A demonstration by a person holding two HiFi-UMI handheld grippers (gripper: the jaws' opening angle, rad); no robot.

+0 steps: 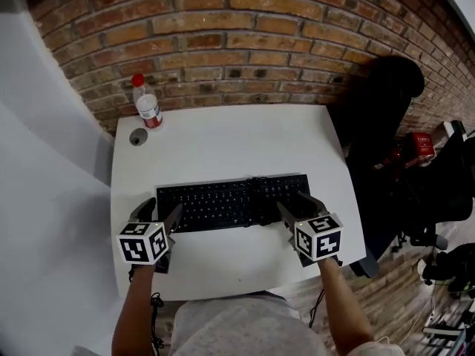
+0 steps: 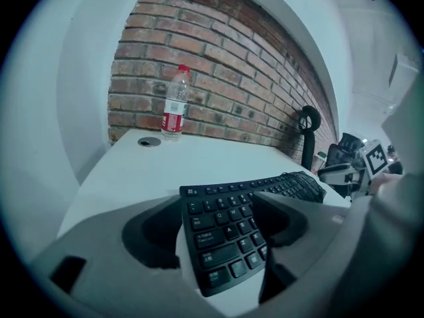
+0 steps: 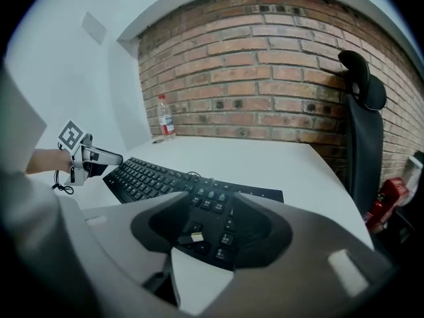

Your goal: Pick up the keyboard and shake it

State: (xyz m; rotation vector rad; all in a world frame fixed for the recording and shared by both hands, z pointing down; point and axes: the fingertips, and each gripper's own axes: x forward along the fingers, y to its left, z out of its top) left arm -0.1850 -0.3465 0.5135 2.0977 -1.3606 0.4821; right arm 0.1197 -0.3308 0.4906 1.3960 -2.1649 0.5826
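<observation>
Black keyboard (image 1: 234, 202) lies flat near the white desk (image 1: 223, 139) front edge, left gripper (image 1: 161, 212) and right gripper (image 1: 299, 208) spread over its ends; uneven pinches could let it slip when shaken.

keyboard (image 1: 234, 202) flat on table (image 1: 223, 136) | left gripper (image 1: 161, 212) – right gripper (image 1: 297, 205) at its ends | bottle (image 1: 148, 104) – far-left corner

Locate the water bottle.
In the head view the water bottle stands at the table's far left corner, by the brick wall, beside the round cable hole.
</observation>
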